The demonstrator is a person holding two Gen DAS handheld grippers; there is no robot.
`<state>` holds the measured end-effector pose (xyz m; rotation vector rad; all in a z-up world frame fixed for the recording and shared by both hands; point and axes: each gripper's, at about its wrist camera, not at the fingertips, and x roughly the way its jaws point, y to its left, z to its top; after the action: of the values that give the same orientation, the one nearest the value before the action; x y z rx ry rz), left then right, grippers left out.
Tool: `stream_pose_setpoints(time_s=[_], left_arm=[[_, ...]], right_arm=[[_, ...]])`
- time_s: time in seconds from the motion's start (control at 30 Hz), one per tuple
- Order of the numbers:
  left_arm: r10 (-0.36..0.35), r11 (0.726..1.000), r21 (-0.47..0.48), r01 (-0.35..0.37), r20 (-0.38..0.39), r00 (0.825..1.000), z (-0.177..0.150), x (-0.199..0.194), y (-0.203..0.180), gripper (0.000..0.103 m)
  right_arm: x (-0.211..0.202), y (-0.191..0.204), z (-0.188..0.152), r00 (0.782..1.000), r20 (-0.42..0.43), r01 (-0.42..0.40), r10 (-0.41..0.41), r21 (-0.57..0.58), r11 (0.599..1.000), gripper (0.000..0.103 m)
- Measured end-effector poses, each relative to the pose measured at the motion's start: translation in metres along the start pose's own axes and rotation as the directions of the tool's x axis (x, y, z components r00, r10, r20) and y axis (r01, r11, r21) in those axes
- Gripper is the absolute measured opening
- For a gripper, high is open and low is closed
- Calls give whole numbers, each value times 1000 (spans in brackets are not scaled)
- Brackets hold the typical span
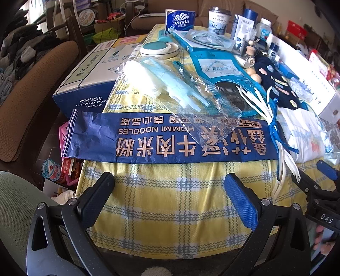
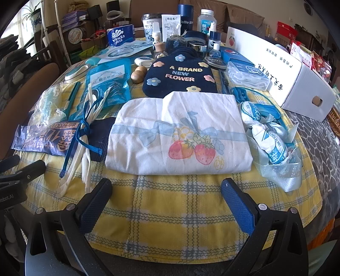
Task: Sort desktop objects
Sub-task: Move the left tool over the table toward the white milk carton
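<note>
Yellow plaid tablecloth over a crowded table, living-room clutter behind. Only bare strip: near edge, right in front of both tools.

Left gripper: jaws wide, nothing between, hovering over bare cloth at near edge. Right gripper: same, wide and empty, over bare cloth just short of the white strawberry-print cloth.

Near row, left to right: blue noodle packet lying flat, left end overhanging the table's left edge; clear plastic bag of pale plastic parts resting partly on it; bundle of white and blue laces crossing the packet's right end, tips trailing toward near edge; strawberry cloth; wrapped candies in a clear ribboned bag close to the cloth's right edge.

Behind: navy "A BRAND NEW FLOWER" pouch touching the strawberry cloth's far edge. Vinda tissue roll, cup, bottles packed along far edge. White cardboard box blocking far right; blue medicine carton abutting left side.

No open lane past the near strip.
</note>
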<state>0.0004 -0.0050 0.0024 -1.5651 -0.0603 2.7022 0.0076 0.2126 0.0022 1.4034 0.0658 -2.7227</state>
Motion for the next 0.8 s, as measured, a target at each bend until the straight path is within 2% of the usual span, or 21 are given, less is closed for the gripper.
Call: stream_pose_setpoints(time_s=[0.1,0.17,0.27,0.4,0.53,0.8], left_arm=[[-52,998,-25,51,-20,998,5,-3,5,103],[-74,996,-51,74,-4,997,9,-12,8,103],[-58,998,-20,59,44,997,20,-31,5,103],[-89,996,-6,89,56,995,47,-50,0,103],[-101,995,8,101,99,990,74,-67,-5,103],[-111,993,45,105,152,982,120,-84,-19,103]], right_arm=[[0,-2,4,1000,-25,-4,5,5,1000,103],[-4,-3,7,1000,-23,-13,13,14,1000,103],[-17,-6,15,1000,1,-13,13,25,1000,103],[-36,-9,36,999,34,0,0,8,1000,103],[-54,-10,61,997,72,12,-11,-10,1000,103],[-72,-12,105,993,120,15,-13,-15,1000,103]])
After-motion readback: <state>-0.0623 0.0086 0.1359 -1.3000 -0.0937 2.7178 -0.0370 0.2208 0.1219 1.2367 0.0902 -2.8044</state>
